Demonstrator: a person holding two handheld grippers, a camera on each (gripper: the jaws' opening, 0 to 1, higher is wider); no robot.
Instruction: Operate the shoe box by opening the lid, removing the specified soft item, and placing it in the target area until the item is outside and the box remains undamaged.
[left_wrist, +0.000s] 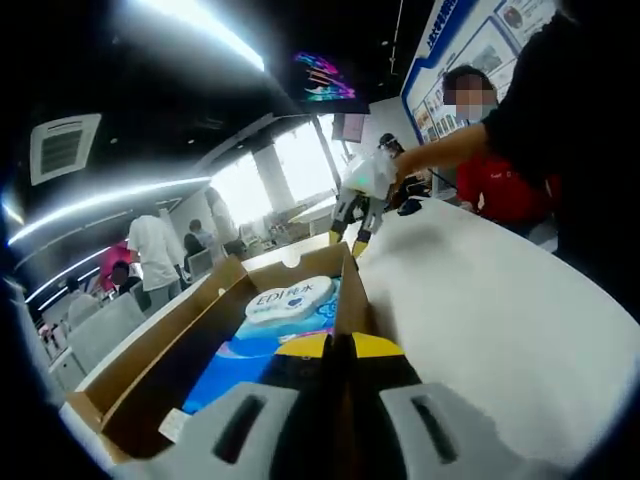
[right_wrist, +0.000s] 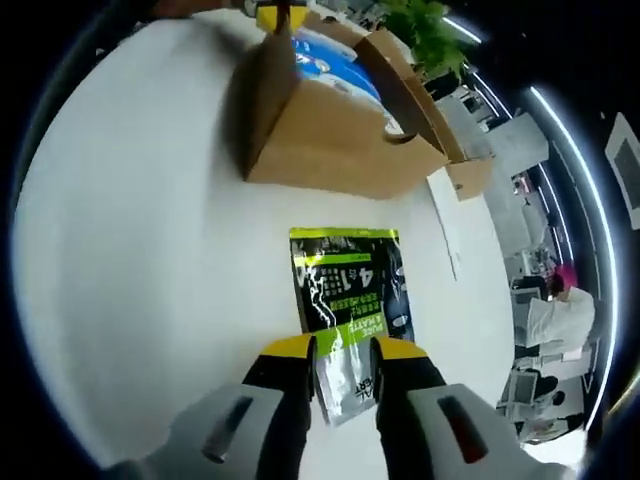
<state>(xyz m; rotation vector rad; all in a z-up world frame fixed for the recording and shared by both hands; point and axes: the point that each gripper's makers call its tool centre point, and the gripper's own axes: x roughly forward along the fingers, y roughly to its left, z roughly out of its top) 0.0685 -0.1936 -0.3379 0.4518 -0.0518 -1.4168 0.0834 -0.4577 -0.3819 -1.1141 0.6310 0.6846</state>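
While the shoe box (right_wrist: 335, 125) stands open on the white table (right_wrist: 130, 260), a dark pouch (right_wrist: 345, 310) with a lime-green band is seen lying flat outside it, just beside the box wall, toward 6 o'clock from it in the right gripper view. The right gripper (right_wrist: 340, 375) is held with its jaws parted around the pouch's silvery near edge; whether the pads actually touch it cannot be told. A large "4" and smaller white lettering are printed on the pouch, too small and inverted to be read.

In the left gripper view, the left gripper (left_wrist: 338, 345) is seen with its yellow tips brought together on the box's near wall (left_wrist: 350, 300), apparently steadying it. Inside the box a blue soft pack (left_wrist: 285, 320) is visible, with an oval white label on which "EDI" and further letters can be partly made out. At 12 o'clock the other gripper (left_wrist: 362, 195) is seen over the table's far end.

The pouch is judged light, limp and slick-skinned; a hold on its flat sealed edge is likely surest. The cardboard is judged thin and easily creased, so light pressure is advised.
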